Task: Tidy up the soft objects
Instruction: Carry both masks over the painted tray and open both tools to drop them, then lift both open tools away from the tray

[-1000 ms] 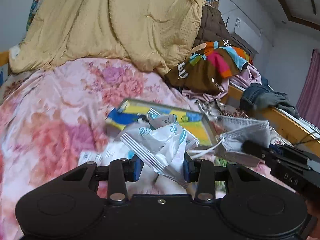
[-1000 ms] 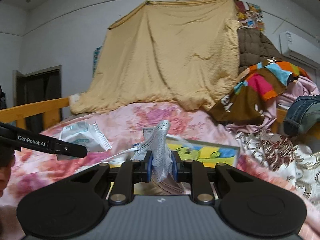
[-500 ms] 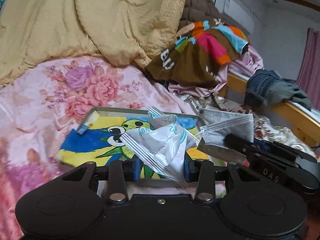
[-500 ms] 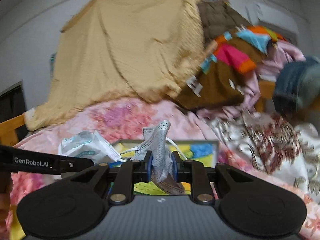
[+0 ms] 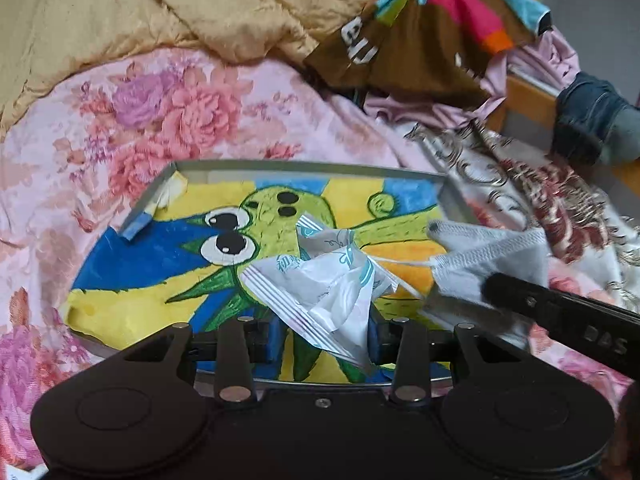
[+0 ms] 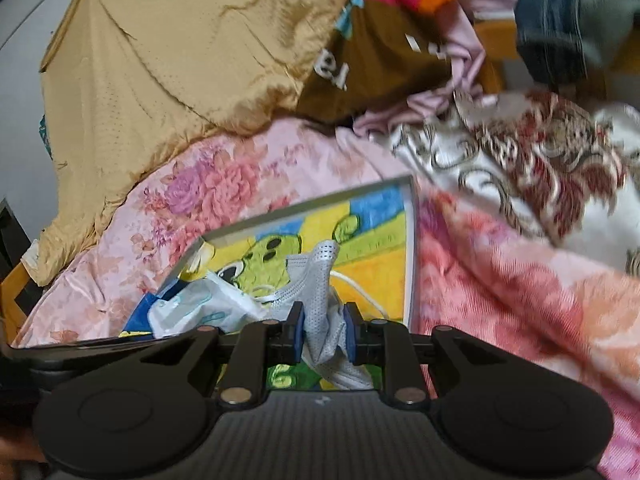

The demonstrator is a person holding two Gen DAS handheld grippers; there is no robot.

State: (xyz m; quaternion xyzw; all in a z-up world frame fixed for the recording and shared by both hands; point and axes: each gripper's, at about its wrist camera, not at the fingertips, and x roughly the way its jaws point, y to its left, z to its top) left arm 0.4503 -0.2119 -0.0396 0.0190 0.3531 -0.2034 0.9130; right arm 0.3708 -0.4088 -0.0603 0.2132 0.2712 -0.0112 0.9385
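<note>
Left wrist view: left tool point(image 5: 322, 340) is clamping a crumpled white plastic wrapper point(image 5: 320, 284) between its blue pads, wrapper sticking up and forward out of the jaws. It is hanging over the near edge of a shallow metal tray point(image 5: 304, 167) with a cartoon frog drawing inside, lying on the pink floral bedspread point(image 5: 168, 120). Just to the right, the right tool point(image 5: 560, 312) is reaching in from the right edge, a grey face mask point(image 5: 488, 264) sitting at its tip over the tray's right side; mask and tip are blurred. A white ear loop is running from the mask toward the wrapper.

Right wrist view: right tool point(image 6: 323, 338) is pinching the grey face mask point(image 6: 320, 280) between its pads, the mask standing up from the jaws and drooping below them. The wrapper point(image 6: 192, 308) is showing just left of the mask, over the tray's point(image 6: 412, 256) near left part. The left tool's arm is coming in as a dark bar at the lower left; its tips cannot be made out here.

Far side of the bed: a tan blanket point(image 5: 160, 8), a brown multicolour garment point(image 5: 432, 36), jeans point(image 5: 592, 120) at far right.
</note>
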